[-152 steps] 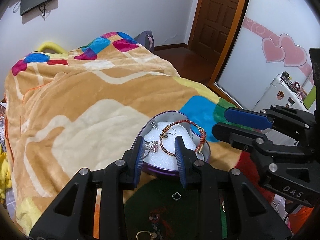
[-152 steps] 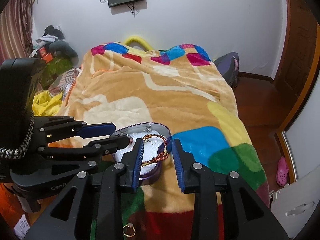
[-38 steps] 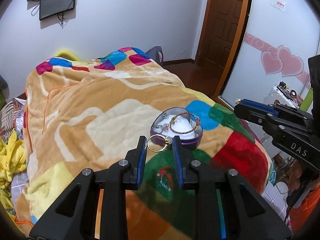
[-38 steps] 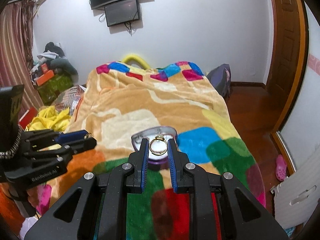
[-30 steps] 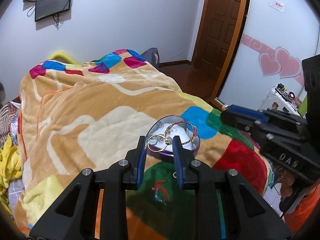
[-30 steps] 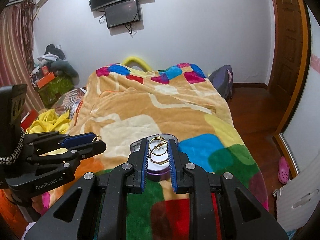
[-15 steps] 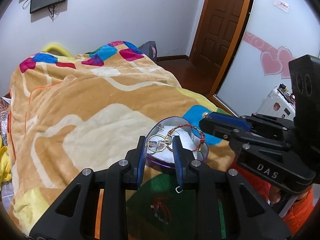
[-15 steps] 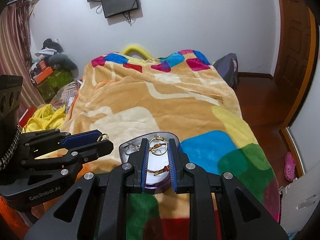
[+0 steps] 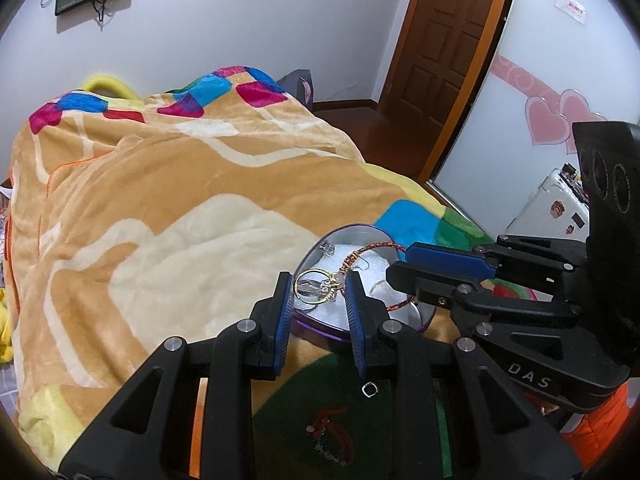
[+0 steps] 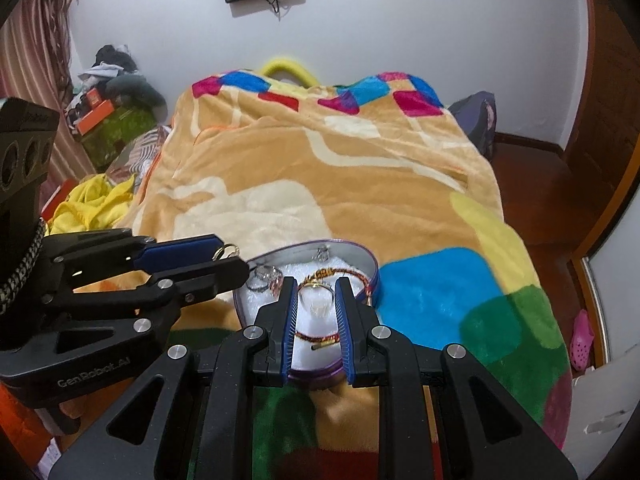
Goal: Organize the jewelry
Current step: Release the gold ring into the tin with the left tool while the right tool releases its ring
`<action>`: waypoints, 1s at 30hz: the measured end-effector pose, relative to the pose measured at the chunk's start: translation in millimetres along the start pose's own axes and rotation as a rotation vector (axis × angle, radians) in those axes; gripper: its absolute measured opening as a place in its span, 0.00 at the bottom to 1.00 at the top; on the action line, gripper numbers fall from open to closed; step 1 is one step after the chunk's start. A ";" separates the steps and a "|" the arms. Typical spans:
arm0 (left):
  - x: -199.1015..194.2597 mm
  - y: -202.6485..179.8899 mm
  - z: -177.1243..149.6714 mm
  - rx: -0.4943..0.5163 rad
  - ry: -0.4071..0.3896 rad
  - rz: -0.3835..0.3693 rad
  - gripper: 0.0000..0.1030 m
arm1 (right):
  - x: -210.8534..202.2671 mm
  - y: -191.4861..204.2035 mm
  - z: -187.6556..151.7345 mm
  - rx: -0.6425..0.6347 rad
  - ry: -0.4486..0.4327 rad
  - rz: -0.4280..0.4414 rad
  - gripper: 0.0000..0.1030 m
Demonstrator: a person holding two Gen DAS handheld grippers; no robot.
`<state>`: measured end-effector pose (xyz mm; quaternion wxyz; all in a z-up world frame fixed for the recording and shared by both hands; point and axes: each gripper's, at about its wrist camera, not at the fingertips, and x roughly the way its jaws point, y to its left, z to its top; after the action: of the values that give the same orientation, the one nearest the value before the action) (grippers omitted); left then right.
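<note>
A purple heart-shaped tin (image 9: 424, 317) (image 10: 372, 266) with a white lining sits on the blanket. It holds a red-and-gold bracelet (image 9: 362, 254) (image 10: 320, 336) and silver pieces (image 10: 264, 274). My left gripper (image 9: 318, 286) is shut on a gold ring (image 9: 298, 282), held just over the tin's near left rim; it also shows in the right wrist view (image 10: 224, 250). My right gripper (image 10: 316, 300) is shut on a second gold ring (image 10: 318, 286), over the tin's middle; in the left wrist view its tips (image 9: 400, 266) are above the tin.
The tin lies on a multicoloured fleece blanket (image 9: 180, 208) covering a bed. A small silver ring (image 9: 370, 389) and a red string piece (image 9: 332, 436) lie on the green patch in front of the tin. Clothes and boxes (image 10: 104, 120) pile at the bed's left; a door (image 9: 444, 32) is beyond.
Both grippers, each holding a gold ring, have moved forward and down from above the bed to just over the tin. The tin now looks much closer.
</note>
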<state>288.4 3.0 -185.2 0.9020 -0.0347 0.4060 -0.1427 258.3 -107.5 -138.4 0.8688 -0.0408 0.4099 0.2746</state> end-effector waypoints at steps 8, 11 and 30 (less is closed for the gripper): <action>4.9 -7.8 -0.4 0.021 0.022 -0.027 0.24 | -12.4 -7.1 -0.9 0.016 -0.013 -0.019 0.20; 4.6 -12.4 -0.2 0.032 0.028 -0.031 0.24 | -17.4 -9.4 -0.9 0.023 -0.021 -0.030 0.20; -65.9 -7.6 -3.5 0.012 -0.058 0.043 0.24 | -56.5 9.3 -0.1 0.042 -0.085 -0.032 0.21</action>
<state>242.5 14.7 -138.5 0.9163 -0.0248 0.3797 -0.1248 224.5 -124.8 -95.5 0.8905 -0.0176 0.3775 0.2534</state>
